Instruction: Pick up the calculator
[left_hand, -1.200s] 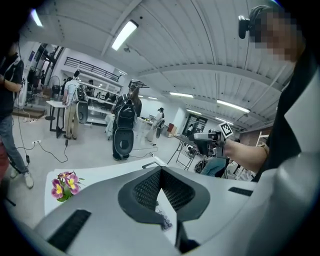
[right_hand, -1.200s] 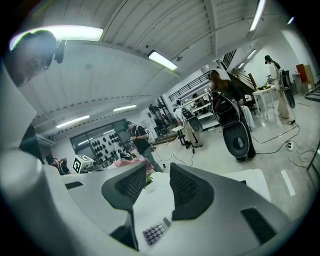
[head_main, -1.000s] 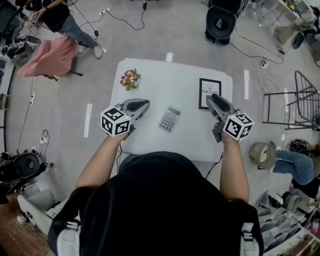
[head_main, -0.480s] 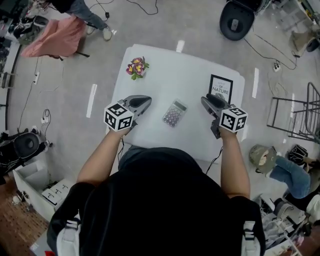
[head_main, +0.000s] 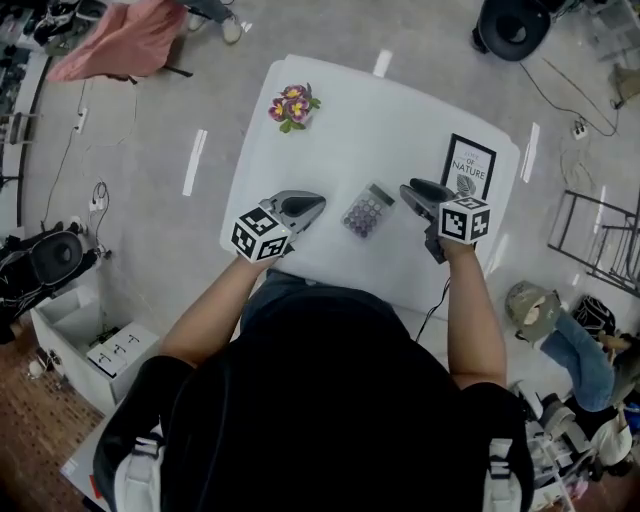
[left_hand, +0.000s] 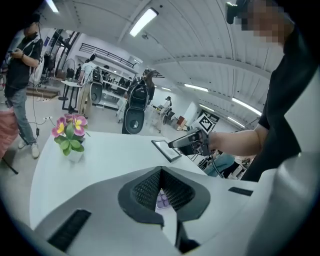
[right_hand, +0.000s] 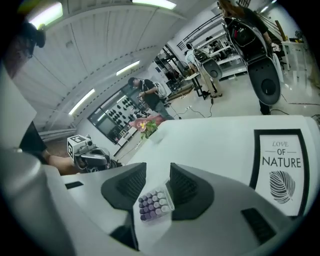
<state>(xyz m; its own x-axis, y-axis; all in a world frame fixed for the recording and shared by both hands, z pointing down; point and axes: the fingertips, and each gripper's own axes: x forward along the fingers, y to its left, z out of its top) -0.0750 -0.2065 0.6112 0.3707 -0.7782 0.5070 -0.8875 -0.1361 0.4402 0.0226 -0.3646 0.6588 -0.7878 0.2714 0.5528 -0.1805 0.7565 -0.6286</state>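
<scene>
Person in a black top (head_main: 330, 400) at the near edge of the white table (head_main: 380, 120), one hand-held gripper per hand, both out over the tabletop. L hand-held gripper (head_main: 318, 203): jaws pressed together at the tips, nothing caught btw them, nose aimed at the calculator (head_main: 368, 210) from its left, near but apart. Calculator's grey w/ purple keys, flat on the table, turned at a slant, right btw the two tools. R hand-held gripper (head_main: 405, 187): jaws spread. In the right gripper view the calculator shows in the gap, lying on the table just ahead of the pads, and neither pad is closed on it. Just past the R one, toward the table's far right corner, a black-framed print (head_main: 468, 167) lies flat, reads "LOVE OF NATURE" w/ a leaf drawing. Far left of the table: pink and yellow flowers (head_main: 292, 107) in a small white pot, well apart from everything else. Beyond, on the floor, a pink cloth (head_main: 125, 40) draped over a chair far left and a black chair (head_main: 515, 25) far right.
</scene>
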